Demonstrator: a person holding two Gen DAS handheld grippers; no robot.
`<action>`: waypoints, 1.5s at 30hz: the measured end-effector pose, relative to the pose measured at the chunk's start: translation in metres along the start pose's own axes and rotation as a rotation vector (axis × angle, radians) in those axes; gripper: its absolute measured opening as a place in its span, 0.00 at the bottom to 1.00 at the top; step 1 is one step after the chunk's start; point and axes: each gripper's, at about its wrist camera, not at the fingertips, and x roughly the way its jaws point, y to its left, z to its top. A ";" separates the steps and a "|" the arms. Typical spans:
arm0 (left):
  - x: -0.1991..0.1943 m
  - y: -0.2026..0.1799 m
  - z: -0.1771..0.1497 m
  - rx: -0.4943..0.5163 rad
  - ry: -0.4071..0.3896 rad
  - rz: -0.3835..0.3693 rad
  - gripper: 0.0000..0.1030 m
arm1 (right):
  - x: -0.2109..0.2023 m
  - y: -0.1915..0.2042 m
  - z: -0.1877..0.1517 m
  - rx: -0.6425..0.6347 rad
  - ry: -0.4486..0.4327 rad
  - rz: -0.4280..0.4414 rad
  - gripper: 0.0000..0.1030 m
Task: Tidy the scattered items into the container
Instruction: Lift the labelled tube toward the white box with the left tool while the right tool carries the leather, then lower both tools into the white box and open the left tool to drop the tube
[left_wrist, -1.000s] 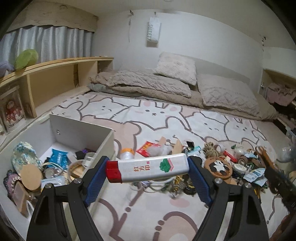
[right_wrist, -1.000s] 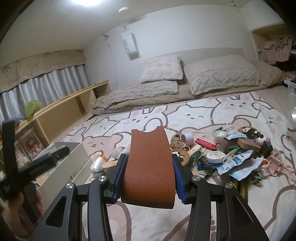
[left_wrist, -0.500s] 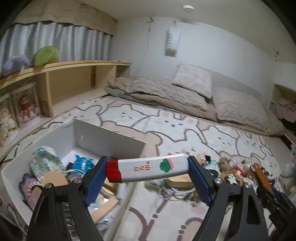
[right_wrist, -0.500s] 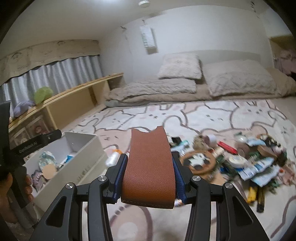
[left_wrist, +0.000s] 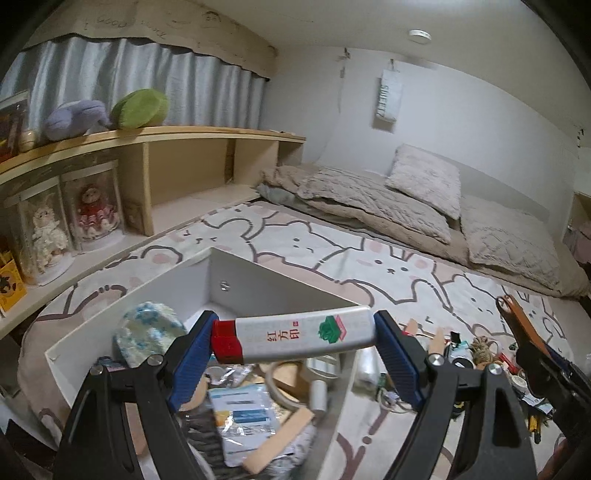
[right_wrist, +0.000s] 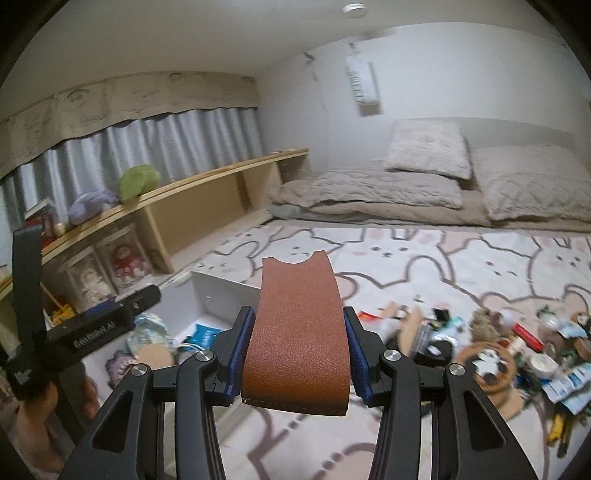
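Jaws across tube (left_wrist: 295, 338) ends, lengthwise

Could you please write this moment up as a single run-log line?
left claw: shut on white tube, over white box | right claw: shut on brown leather case, beside box | pile: on rug

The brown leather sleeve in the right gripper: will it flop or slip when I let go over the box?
The brown leather sleeve stands up past the right gripper without drooping, so it is probably fairly stiff. Its grained surface suggests little slipping. It looks flat and light, so it should drop into the white box without rolling.
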 end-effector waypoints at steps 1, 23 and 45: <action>0.000 0.005 0.000 -0.008 0.001 0.004 0.82 | 0.003 0.007 0.002 -0.011 0.003 0.009 0.46; 0.016 0.071 -0.003 -0.082 0.053 0.098 0.82 | 0.093 0.097 0.031 -0.071 0.218 0.172 0.46; 0.040 0.120 -0.016 -0.150 0.138 0.215 0.89 | 0.198 0.145 0.040 -0.230 0.500 0.208 0.46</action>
